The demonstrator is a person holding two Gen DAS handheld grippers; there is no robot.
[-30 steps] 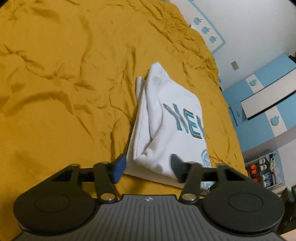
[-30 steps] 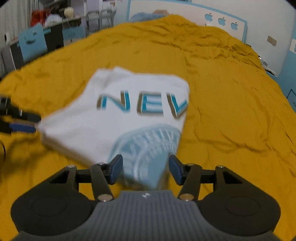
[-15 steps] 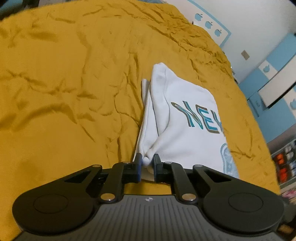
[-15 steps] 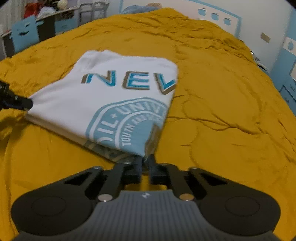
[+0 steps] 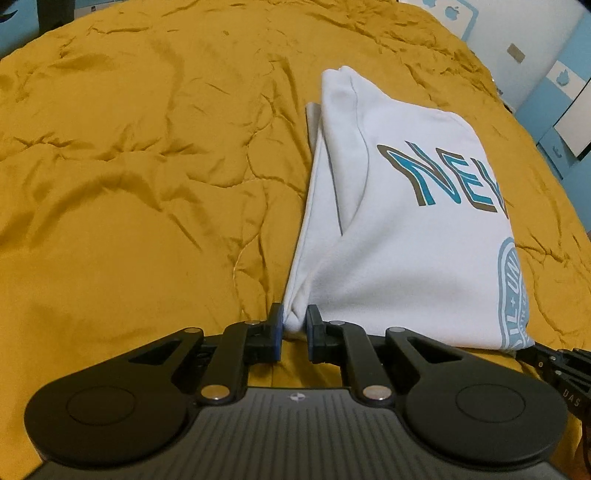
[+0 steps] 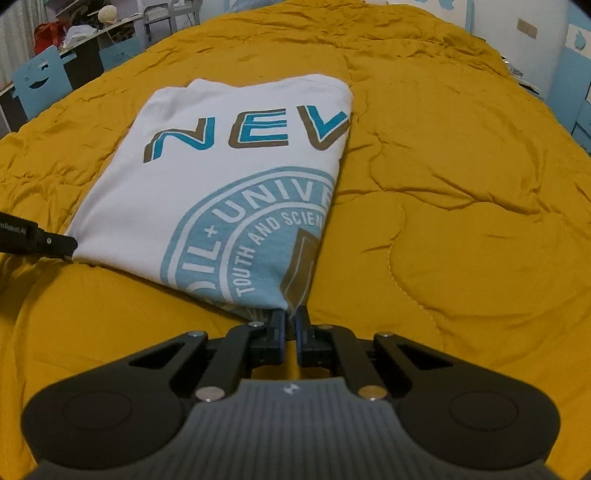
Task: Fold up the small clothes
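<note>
A rumpled mustard bedspread [image 6: 461,177] covers the bed, with a white wall [image 5: 491,26] behind, blue-and-white cabinets [image 5: 565,96] alongside, and a cluttered desk [image 6: 85,48] nearby.

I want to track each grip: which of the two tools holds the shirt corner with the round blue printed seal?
The right tool. It pinches the white shirt where the seal reaches the corner; the left tool grips a plain white corner.

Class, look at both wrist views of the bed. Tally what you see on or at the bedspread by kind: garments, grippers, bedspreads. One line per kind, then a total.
Garments: 1, the white T-shirt, folded, printed in blue
Grippers: 2, the left gripper and the right gripper, each pinching a near corner of the shirt
Bedspreads: 1, the mustard bedspread
Total: 4
</note>
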